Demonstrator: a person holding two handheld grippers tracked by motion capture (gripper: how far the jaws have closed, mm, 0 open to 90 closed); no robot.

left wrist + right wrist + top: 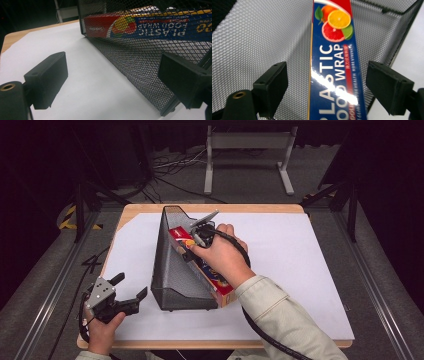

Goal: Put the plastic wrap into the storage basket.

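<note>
We have the plastic wrap box (200,265) lying slanted inside the black mesh file holder (172,270), its long side leaning against the sloped mesh wall and its near end poking out past the open front toward us. Our right gripper (200,232) hangs over the upper part of the box with its jaws spread wide; in the right gripper view the box (334,65) runs up between the jaws with a clear gap on each side, so nothing is pinched yet. Our left gripper (131,292) waits just beside the holder's near left corner on the white-covered counter (300,260), also spread and holding nothing. We judge the main risk to be a bad close: the box is glossy and tilted, so the jaws could slide off an edge or catch the mesh. With the holder light and unbraced, a pull or push on the box could drag or tip it.
</note>
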